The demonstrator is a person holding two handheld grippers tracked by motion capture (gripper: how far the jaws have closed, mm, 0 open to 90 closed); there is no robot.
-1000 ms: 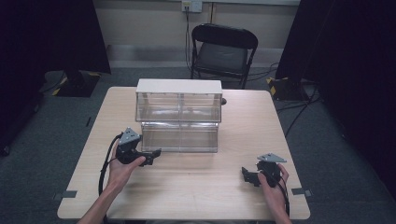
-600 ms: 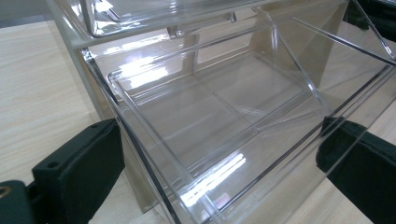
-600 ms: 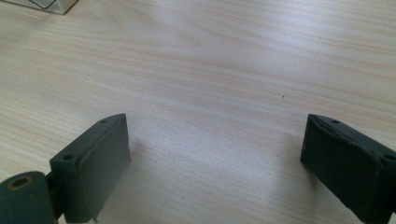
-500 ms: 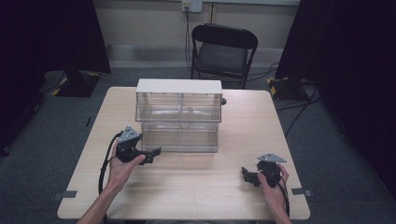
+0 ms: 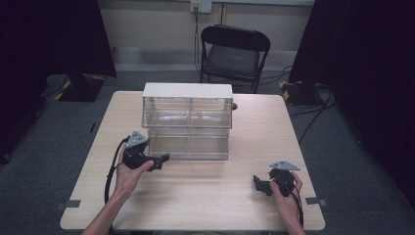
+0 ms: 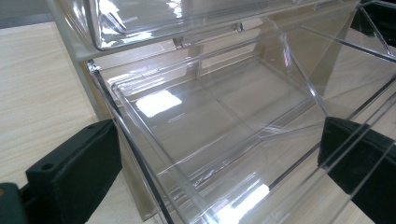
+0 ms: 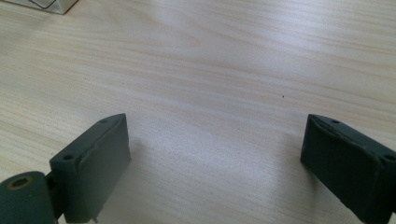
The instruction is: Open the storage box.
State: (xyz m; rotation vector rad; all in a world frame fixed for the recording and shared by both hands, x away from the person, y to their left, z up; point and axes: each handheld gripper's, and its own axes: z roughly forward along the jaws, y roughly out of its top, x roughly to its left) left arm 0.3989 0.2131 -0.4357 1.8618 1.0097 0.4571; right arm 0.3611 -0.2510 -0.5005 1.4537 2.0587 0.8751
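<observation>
My left gripper (image 5: 159, 161) has its jaws spread wide at the front left corner of the clear plastic drawer box (image 5: 187, 122), one jaw outside the wall and the other seen through the plastic; I can't tell if either touches. My right gripper (image 5: 262, 184) also has its jaws spread, over bare wood, well apart from the box. The box sits mid-table (image 5: 210, 196), white-topped, with a black folding chair (image 5: 234, 51) beyond.

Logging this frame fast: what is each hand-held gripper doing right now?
Left hand-held gripper: open, jaws straddling the clear drawer unit's lower corner.
Right hand-held gripper: open, holding nothing, over the table.
</observation>
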